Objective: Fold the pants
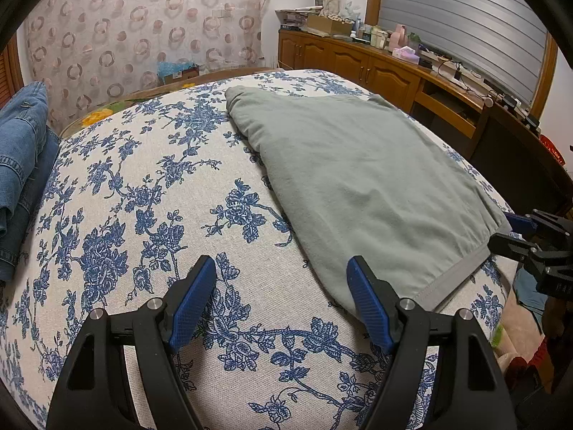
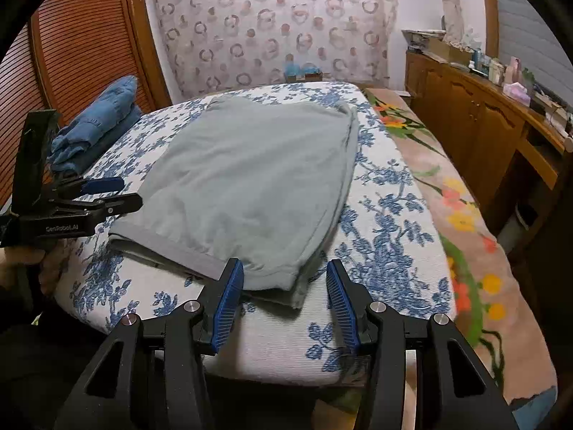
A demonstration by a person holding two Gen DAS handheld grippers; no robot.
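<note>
The right gripper point(image 2: 284, 299) gapes empty at the near corner of the grey-green pants point(image 2: 250, 179), folded flat on the floral cover point(image 1: 150, 193). The left gripper point(image 1: 281, 301), also released, hovers beside the waistband. A shallow pinch could catch only the top layer, dragging the stack askew.

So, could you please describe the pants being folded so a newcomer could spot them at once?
Find the blue-flowered bedspread. On it lie the grey-green pants, folded flat, waistband nearest both open grippers. Unlike the blue denim pile at the bed's left edge, they are plain and pale.
</note>
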